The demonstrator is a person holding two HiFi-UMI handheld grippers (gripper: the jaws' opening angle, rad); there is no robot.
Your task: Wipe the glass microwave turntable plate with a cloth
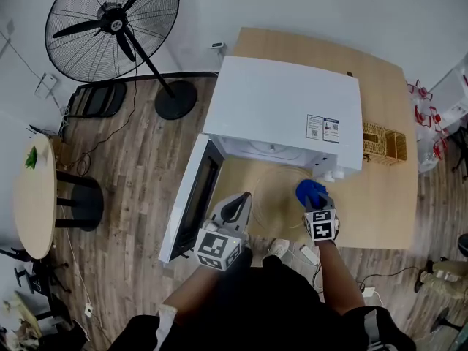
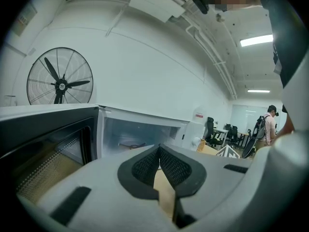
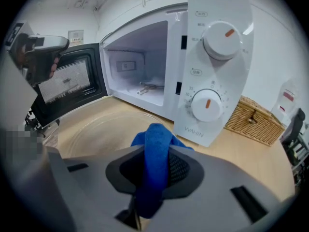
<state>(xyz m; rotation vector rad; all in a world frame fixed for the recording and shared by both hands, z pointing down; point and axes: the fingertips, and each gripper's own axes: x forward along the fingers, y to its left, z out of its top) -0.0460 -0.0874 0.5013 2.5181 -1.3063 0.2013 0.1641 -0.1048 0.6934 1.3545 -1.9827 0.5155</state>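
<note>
Glass turntable plate (image 1: 276,196): flat on the wooden table (image 1: 380,203), outside the microwave (image 1: 285,108), which stands at its 12 o'clock. Hemmed at 9 o'clock by the open door (image 1: 191,199); bare tabletop from 3 to 5 o'clock. Right gripper (image 1: 316,199) clamped on the blue cloth (image 1: 311,192), over the plate's 3 o'clock rim. Left gripper (image 1: 235,209) at 8 o'clock, jaws together on nothing. Wicker basket (image 1: 384,143) at 2 o'clock, well apart.

Your right claw (image 3: 153,170) hid the near rim of the glass plate (image 3: 101,132) and the lower end of the cloth (image 3: 155,144). Beyond it, the label (image 1: 322,129) on the microwave (image 1: 285,104) was too small to read.
</note>
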